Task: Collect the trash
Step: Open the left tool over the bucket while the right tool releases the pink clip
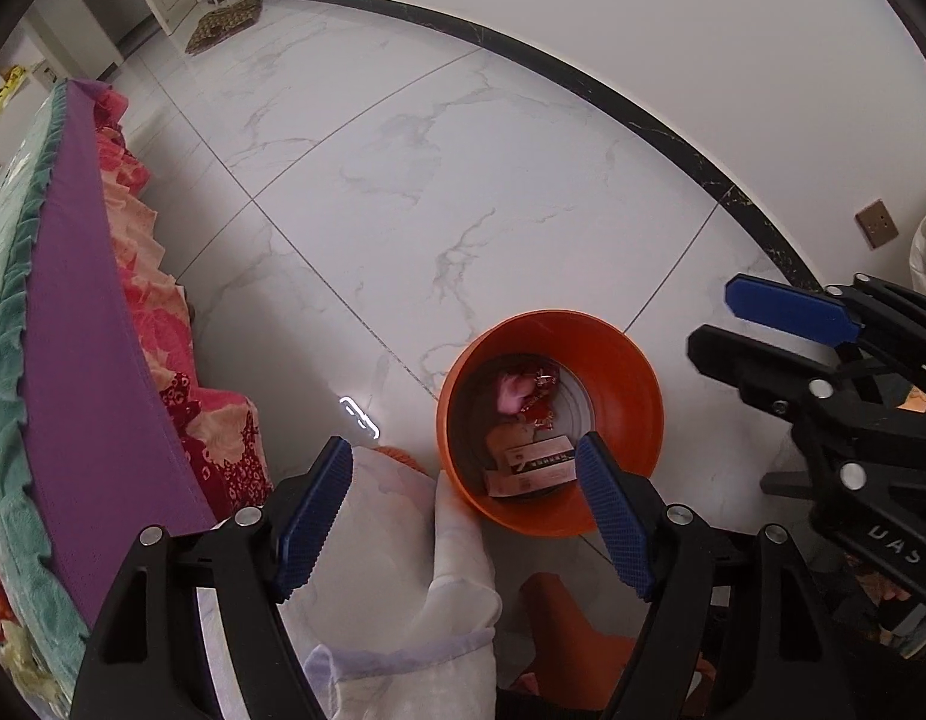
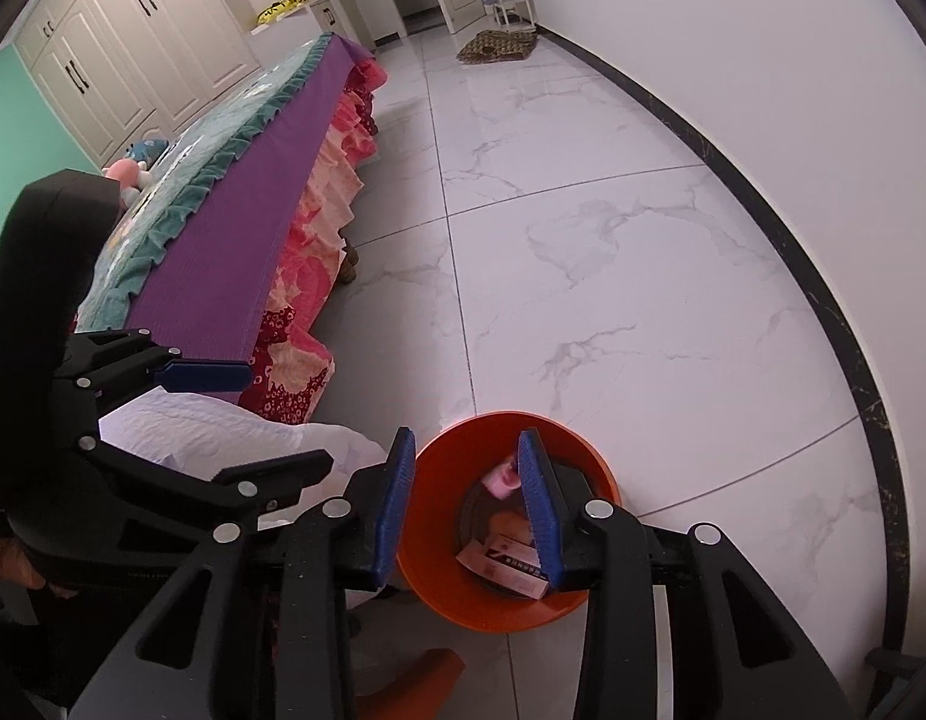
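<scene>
An orange bin (image 1: 619,378) stands on the floor and also shows in the right wrist view (image 2: 439,588). It holds a white carton (image 1: 532,468), a pink scrap (image 1: 514,393) and red wrappers. My left gripper (image 1: 463,516) is open and empty above the bin's near left rim. My right gripper (image 2: 469,510) is open and empty directly over the bin; it also shows in the left wrist view (image 1: 757,324) at the right. A white cloth (image 1: 397,564) lies below the left gripper.
A bed with a purple sheet (image 1: 85,360) and pink floral skirt (image 2: 307,276) runs along the left. White marble floor (image 1: 433,180) stretches ahead to a wall with a black skirting (image 2: 823,300). A wall socket (image 1: 877,222) is at the right.
</scene>
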Available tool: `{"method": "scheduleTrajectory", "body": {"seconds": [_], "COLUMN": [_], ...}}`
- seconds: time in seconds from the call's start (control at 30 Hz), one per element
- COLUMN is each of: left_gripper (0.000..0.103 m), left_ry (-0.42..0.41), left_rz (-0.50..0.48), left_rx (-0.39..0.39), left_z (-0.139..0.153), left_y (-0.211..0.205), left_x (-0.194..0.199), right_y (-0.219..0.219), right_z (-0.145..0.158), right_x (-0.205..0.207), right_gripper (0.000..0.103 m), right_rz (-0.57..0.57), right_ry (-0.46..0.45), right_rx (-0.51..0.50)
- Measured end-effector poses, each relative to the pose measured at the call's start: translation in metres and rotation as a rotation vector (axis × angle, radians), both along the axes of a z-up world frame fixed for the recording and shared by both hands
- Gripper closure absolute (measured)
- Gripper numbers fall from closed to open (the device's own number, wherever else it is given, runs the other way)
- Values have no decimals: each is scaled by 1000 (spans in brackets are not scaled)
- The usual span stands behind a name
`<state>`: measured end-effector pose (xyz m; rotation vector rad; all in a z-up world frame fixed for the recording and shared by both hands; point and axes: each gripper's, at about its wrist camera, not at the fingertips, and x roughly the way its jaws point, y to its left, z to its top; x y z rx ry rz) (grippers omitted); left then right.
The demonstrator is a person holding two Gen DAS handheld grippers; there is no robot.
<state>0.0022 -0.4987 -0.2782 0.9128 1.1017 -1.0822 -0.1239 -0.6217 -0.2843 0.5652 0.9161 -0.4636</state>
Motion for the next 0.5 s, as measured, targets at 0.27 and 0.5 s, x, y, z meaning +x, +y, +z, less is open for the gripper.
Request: {"method": "scheduleTrajectory", "body": {"seconds": [0.27,0.5], "left_gripper": [26,26], "left_ry": [-16,-65], "left_rz": [21,78], "left_rx": [-61,-167], "left_z": [25,69], "left_y": [18,51], "left_x": [1,6], "right_y": [16,43], "right_z": [35,79], "right_x": [0,9], "right_gripper": [66,66], "right_rz": [20,78], "right_ry": [-43,-125], "right_rx": [-36,-82]}}
